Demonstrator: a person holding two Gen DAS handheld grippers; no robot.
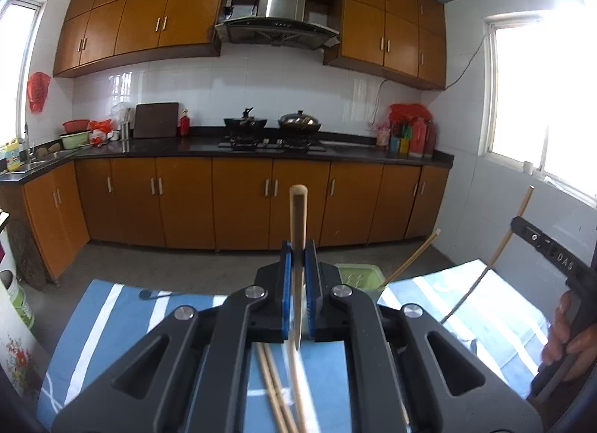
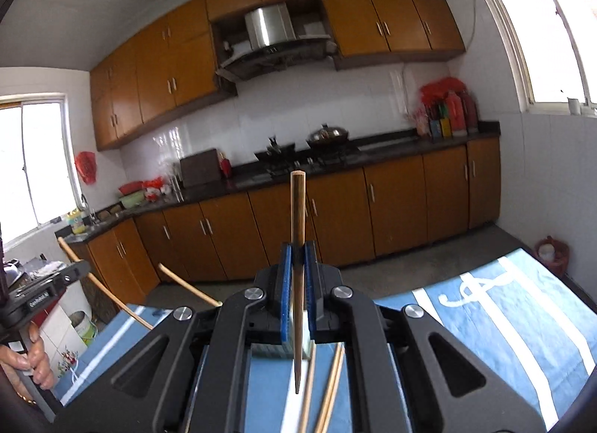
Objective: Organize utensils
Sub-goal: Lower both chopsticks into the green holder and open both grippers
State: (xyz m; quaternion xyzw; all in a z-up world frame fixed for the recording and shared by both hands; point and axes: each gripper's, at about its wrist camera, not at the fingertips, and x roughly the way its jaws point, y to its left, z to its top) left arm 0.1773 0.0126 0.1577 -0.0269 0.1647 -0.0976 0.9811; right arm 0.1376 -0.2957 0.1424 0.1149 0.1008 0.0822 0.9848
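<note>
Loose wooden chopsticks (image 1: 278, 388) lay unsorted on the blue-and-white cloth (image 1: 112, 321); my left gripper (image 1: 298, 276) and right gripper (image 2: 298, 276) each pinched one chopstick aloft, the pale green holder (image 1: 358, 276) barely filled.

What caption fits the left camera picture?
Left gripper pinches one chopstick upright above the blue cloth.

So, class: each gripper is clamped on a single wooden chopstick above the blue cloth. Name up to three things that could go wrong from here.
1. The left gripper pinches its thin wooden chopstick at one narrow spot, so it might pivot or slip out.
2. The right gripper holds its dark-tipped chopstick the same way.
3. A chopstick leans out of the pale green holder; adding more carelessly could knock it or tip the holder.
</note>
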